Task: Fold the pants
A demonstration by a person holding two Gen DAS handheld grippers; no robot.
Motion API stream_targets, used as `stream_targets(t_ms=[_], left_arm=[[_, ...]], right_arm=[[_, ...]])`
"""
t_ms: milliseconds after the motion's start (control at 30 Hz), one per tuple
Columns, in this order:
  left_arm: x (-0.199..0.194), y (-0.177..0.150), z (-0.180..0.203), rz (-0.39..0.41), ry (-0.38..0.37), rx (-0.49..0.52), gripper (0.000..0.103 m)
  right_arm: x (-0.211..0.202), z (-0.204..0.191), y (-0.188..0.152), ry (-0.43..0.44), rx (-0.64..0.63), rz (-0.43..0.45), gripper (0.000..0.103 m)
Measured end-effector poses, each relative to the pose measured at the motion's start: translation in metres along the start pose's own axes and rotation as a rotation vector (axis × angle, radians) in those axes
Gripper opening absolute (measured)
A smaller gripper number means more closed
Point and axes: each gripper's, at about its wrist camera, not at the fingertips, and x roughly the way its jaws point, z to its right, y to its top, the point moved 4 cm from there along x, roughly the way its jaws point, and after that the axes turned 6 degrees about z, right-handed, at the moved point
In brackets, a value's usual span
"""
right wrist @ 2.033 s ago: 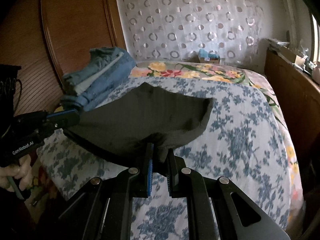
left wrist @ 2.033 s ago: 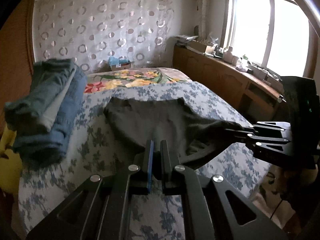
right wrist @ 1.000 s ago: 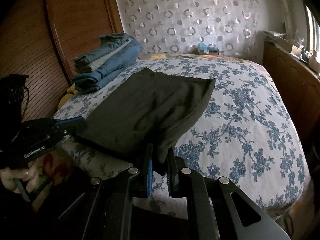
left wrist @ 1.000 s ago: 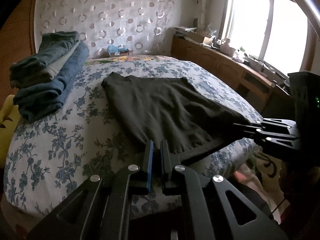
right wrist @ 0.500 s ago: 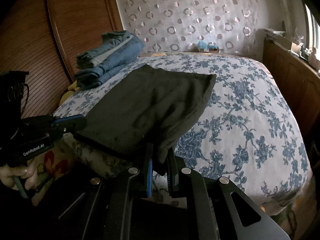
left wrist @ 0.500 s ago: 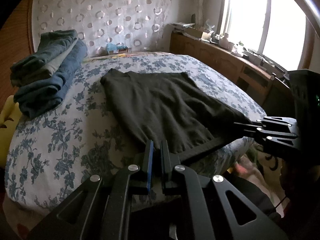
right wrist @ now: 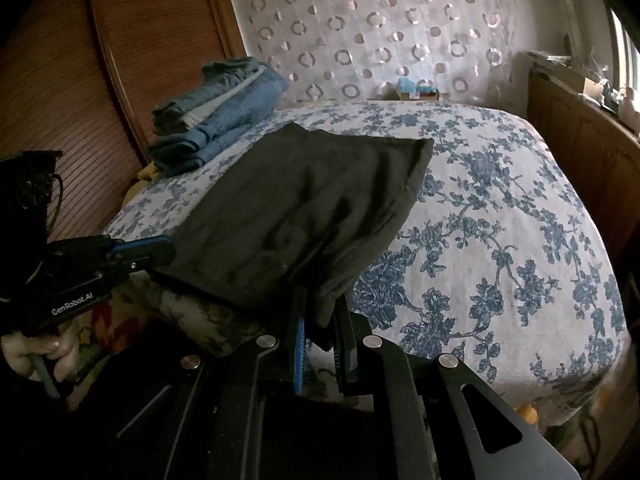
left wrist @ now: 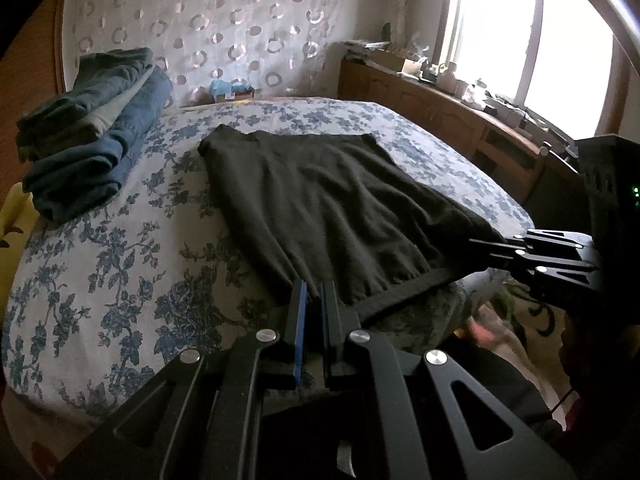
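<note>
Pulled flatter since, dark pants (left wrist: 332,216) stay clamped by both tools — left tool (right wrist: 160,250) reads "GenRobot.AI".

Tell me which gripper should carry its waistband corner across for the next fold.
Right, probably. The right gripper pinches the dark pants beside open bedspread; the left gripper holds the corner nearer the stacked jeans.

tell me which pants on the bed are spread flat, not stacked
The dark pants, held at the near edge by both grippers. The blue jeans sit folded in a pile by the headboard.
</note>
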Motion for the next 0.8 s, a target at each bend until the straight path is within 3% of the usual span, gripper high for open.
stream_targets(t_ms=[533, 800], left_arm=[[-0.039, 0.020, 0.018, 0.070, -0.053, 0.021, 0.007], [-0.024, 0.041, 0.009, 0.087, -0.034, 0.018, 0.007]], right_arm=[[-0.037, 0.001, 0.001, 0.028, 0.003, 0.056, 0.011], [-0.026, 0.013, 0.019, 0.050, 0.069, 0.092, 0.011]])
